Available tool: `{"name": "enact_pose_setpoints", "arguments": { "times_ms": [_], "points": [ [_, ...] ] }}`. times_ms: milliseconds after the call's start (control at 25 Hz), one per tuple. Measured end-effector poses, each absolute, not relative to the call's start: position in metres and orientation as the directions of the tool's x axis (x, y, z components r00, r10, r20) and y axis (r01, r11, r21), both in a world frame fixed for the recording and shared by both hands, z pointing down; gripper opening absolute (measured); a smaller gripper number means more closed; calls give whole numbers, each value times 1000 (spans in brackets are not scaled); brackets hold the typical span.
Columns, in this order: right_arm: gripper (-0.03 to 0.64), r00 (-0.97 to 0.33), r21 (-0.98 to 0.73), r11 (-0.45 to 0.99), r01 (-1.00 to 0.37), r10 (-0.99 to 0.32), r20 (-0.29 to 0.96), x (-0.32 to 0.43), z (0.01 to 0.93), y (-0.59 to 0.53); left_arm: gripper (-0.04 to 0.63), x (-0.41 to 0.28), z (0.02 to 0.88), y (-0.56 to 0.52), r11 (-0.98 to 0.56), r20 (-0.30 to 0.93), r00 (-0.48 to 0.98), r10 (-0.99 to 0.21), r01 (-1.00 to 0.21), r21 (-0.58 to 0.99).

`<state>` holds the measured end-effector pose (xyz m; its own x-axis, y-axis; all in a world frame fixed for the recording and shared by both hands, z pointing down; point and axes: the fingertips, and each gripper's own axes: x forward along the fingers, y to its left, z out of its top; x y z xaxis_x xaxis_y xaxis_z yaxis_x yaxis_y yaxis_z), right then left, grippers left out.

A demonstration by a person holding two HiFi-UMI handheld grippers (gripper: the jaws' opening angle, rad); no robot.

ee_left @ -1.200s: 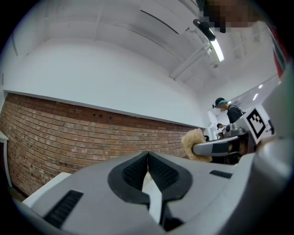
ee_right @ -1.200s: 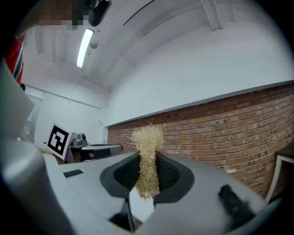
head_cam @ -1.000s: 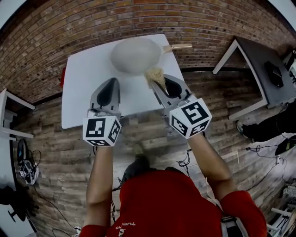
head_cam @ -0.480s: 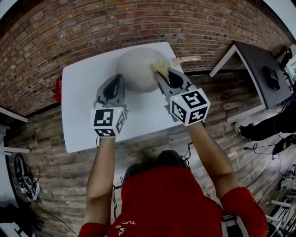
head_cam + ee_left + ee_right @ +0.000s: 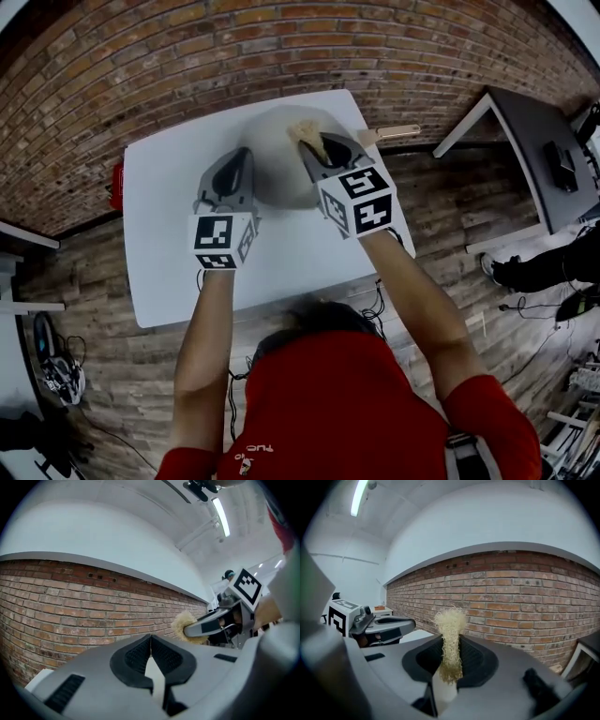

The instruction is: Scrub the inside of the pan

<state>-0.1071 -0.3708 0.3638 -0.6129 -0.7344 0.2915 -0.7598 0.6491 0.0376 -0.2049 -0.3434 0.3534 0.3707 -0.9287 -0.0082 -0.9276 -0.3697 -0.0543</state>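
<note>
A pale round pan (image 5: 272,141) with a wooden handle (image 5: 394,133) stands at the far side of the white table (image 5: 169,234). My right gripper (image 5: 302,139) is shut on a straw-coloured scrubber (image 5: 306,134), held over the pan's right part. In the right gripper view the scrubber (image 5: 450,634) sticks up between the pads, and the gripper (image 5: 450,641) faces the brick wall. My left gripper (image 5: 242,153) is shut with nothing in it, its tips at the pan's left rim. The left gripper view shows its jaws (image 5: 151,639) closed and the scrubber (image 5: 183,624) to the right.
A red object (image 5: 116,185) hangs at the table's left edge. A brick wall (image 5: 187,66) runs behind the table. A dark table (image 5: 539,150) stands to the right, a person's leg (image 5: 553,262) beside it. Cables and gear (image 5: 56,366) lie on the wooden floor.
Both grippers have moved forward over the table to the pan. The right one has carried the scrubber from the pan's near edge to above its inside.
</note>
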Motion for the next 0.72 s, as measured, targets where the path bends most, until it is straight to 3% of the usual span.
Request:
{"name": "enact_pose_setpoints", "arguments": {
  "times_ms": [720],
  "points": [
    [87, -652, -60, 744, -666, -540, 532, -138, 440, -478, 14, -205, 381, -441, -303, 49, 299, -953, -947, -107]
  ]
}}
